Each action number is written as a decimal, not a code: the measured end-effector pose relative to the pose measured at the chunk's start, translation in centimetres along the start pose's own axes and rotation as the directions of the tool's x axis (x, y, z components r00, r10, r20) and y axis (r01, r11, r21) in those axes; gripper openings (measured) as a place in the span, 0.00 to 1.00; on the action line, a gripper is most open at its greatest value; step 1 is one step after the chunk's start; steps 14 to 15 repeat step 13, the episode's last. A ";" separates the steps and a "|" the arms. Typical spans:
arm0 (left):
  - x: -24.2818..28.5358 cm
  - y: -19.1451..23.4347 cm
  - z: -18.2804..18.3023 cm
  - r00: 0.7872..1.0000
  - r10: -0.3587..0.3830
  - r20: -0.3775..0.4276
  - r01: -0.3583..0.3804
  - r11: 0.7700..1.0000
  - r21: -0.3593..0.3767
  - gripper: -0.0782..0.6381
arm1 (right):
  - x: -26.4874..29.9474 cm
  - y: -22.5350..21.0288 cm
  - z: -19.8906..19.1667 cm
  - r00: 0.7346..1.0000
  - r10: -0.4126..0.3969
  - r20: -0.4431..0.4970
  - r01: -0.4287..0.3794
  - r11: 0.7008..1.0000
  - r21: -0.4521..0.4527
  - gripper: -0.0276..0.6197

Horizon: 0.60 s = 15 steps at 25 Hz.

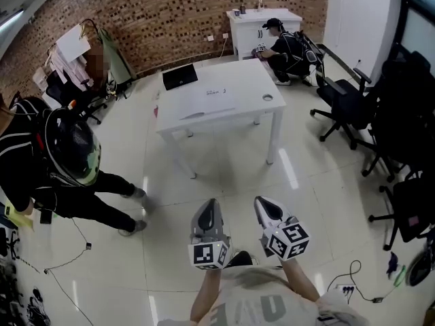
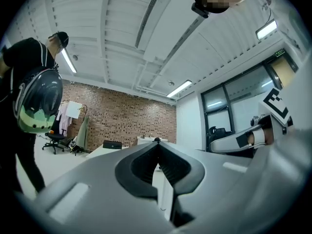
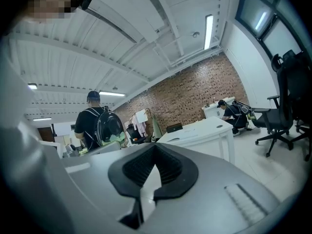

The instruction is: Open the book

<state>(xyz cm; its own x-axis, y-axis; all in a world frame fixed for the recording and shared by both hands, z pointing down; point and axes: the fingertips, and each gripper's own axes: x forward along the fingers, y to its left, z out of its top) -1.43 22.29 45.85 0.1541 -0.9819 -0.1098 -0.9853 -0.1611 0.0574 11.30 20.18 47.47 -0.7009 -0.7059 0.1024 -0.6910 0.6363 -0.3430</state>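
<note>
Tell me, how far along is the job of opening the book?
Done: nothing yet. In hand: nothing; the left hand-held gripper and right hand-held gripper are shut and empty, held over the floor short of the white table. Left: everything, from reaching the table to opening the book. A dark flat thing lies on its far corner; whether that is the book, I cannot tell.

Nothing can be read for certain. Small dark print on the white table [image 1: 234, 111] is too fine to make out. Large pale letters on the wearer's shirt [image 1: 262, 309] are unclear. The marker cubes [image 1: 209, 255] bear black-and-white square patterns, no letters. A green ceiling sign [image 2: 279, 53] is too small.
</note>
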 end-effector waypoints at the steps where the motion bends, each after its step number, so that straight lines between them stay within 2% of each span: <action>1: -0.3 0.1 0.1 1.000 0.004 0.002 -0.004 1.000 0.007 0.13 | -0.1 0.3 -0.2 1.000 0.002 -0.001 -0.002 1.000 -0.001 0.05; 15: -1.0 0.3 0.6 1.000 0.002 0.013 -0.002 0.999 0.033 0.13 | -0.7 1.7 -0.5 1.000 0.007 0.006 -0.007 1.000 -0.017 0.05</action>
